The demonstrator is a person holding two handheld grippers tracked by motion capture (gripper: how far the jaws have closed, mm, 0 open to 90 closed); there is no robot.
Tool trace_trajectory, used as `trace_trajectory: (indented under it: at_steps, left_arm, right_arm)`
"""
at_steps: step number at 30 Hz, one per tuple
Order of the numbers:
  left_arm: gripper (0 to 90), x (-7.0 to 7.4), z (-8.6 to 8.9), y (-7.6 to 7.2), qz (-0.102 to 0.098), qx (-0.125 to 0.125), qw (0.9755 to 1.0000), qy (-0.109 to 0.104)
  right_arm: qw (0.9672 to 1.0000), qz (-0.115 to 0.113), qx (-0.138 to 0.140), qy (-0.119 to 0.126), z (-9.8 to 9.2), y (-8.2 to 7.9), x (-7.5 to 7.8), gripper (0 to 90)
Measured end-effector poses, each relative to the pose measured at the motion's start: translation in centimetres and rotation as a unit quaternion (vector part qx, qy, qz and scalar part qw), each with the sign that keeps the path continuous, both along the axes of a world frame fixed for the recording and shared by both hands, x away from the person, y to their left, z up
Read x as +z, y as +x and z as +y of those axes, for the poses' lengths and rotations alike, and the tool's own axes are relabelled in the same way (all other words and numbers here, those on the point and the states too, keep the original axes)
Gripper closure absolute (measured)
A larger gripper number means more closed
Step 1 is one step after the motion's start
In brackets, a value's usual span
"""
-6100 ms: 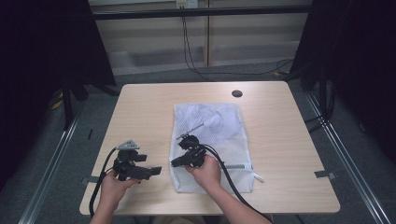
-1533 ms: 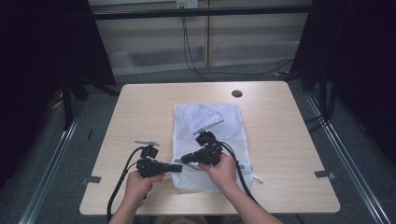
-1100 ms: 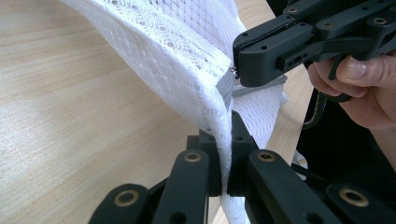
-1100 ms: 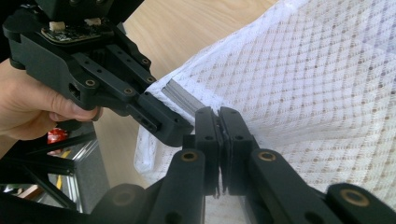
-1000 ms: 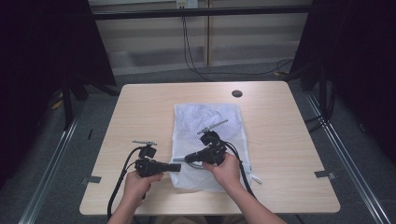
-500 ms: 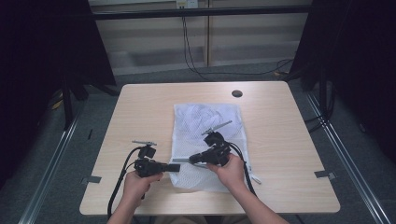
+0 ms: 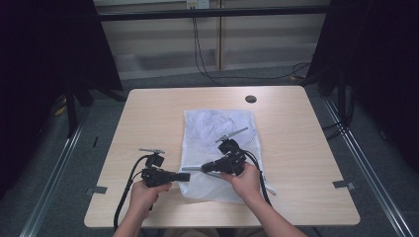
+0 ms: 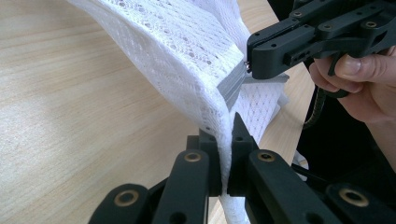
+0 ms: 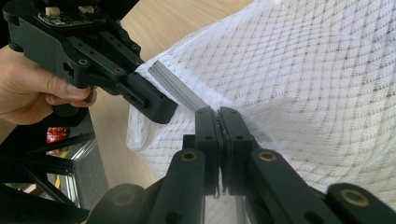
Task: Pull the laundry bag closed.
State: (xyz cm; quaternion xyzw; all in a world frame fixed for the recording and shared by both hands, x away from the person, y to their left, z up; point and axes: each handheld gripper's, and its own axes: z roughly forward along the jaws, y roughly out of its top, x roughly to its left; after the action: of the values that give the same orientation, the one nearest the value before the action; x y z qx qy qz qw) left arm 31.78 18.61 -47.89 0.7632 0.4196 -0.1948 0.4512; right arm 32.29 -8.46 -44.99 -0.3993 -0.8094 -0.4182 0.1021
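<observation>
The white mesh bag (image 7: 220, 148) lies on the middle of the counter (image 7: 148, 118), its long axis running from your edge toward the far edge, and you hold it at its near left corner with both tools. From above that corner reads as a flat patch of white; your left gripper view shows what the high view cannot, that the mesh (image 8: 187, 51) is lifted off the wood into a sloping fold, with the jaws of your left gripper (image 8: 227, 154) clamped together on its hem. Your right gripper view shows your right gripper (image 9: 219, 135) with its jaws pressed shut on the mesh (image 9: 317, 84) just beside a grey strip (image 9: 177, 86) along the bag's edge, which your left gripper (image 9: 154, 105) meets from the other side. In the high view your left gripper (image 7: 184, 176) and right gripper (image 7: 205, 169) sit almost tip to tip. The bag's near end is covered by your right hand (image 7: 244, 177), and whether anything is inside the bag is hard to make out.
</observation>
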Motion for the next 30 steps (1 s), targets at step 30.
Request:
trace_trajectory:
  at_steps: [30]
  left_arm:
    - [88.8, 0.1, 0.3, 0.0, 0.002, -0.001, 1.0000, -0.004]
  right_arm:
    - [1.0000, 0.007, -0.005, -0.001, -1.4, -0.1, -0.3, 87.1]
